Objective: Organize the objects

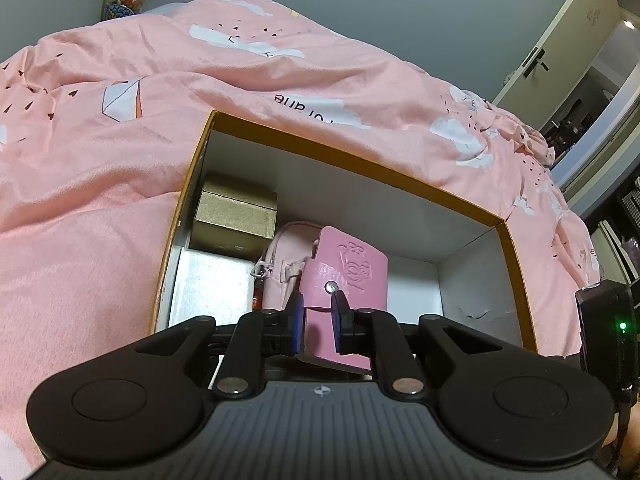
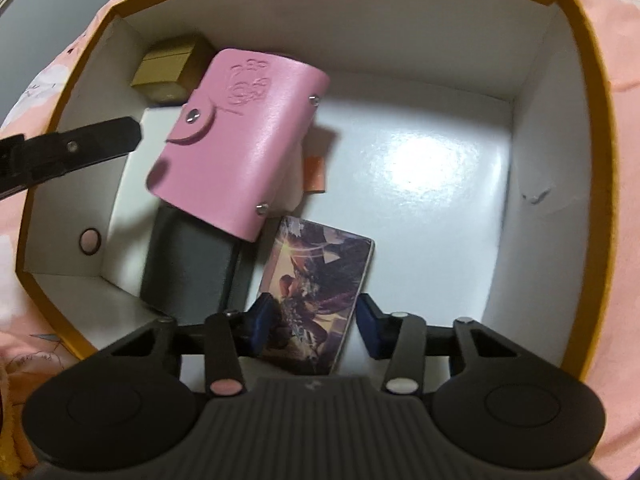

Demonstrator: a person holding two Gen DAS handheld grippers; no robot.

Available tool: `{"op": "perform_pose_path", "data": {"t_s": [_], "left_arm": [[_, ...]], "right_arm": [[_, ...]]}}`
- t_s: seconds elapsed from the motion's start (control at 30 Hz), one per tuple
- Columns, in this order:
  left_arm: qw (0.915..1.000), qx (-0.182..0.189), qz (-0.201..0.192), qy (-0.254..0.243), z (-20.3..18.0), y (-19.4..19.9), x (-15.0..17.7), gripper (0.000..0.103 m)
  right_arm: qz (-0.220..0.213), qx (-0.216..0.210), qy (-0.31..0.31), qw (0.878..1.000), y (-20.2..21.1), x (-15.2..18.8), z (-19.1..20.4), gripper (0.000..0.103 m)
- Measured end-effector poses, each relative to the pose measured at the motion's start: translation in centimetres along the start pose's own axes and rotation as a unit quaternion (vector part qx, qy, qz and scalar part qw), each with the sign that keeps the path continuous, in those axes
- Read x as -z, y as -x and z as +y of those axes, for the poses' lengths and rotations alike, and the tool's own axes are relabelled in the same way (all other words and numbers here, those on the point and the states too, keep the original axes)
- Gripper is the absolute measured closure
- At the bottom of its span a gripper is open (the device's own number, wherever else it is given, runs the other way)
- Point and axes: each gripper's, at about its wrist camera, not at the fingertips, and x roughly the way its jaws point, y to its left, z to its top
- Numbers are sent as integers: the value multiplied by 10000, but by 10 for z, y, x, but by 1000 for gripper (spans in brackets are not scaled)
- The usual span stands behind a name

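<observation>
A yellow-rimmed box with white inside [image 1: 400,176] [image 2: 592,80] lies on a pink bed cover. My left gripper [image 1: 318,320] is shut on a pink card wallet [image 1: 348,276] and holds it over the box; the wallet shows from above in the right wrist view [image 2: 240,152], with a left finger [image 2: 80,148] beside it. My right gripper [image 2: 312,324] stands open around a card box with purple artwork [image 2: 316,292] on the box floor; its right pad stands clear of the card box. A gold gift box [image 1: 236,216] [image 2: 172,68] sits in the far corner.
Inside the box there are also a pale pink pouch [image 1: 286,260], a white box [image 1: 212,292], a dark grey case [image 2: 188,272] and a small orange item [image 2: 316,174]. The pink bed cover [image 1: 100,200] surrounds the box. A door [image 1: 560,48] stands at the right.
</observation>
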Motion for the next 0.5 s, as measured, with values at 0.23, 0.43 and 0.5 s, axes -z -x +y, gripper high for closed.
{"op": "perform_pose_path", "data": {"t_s": [0.23, 0.43, 0.5], "left_arm": [[10000, -16, 38, -2, 1, -2, 0, 80], [9999, -71, 42, -135, 0, -3, 0, 75], [9999, -73, 70, -123, 0, -6, -1, 75]], "right_arm": [[-153, -56, 307, 9994, 0, -1, 3, 74], [-489, 156, 631, 9967, 21, -4, 7, 63], [-761, 48, 816, 9937, 33, -8, 12, 63]]}}
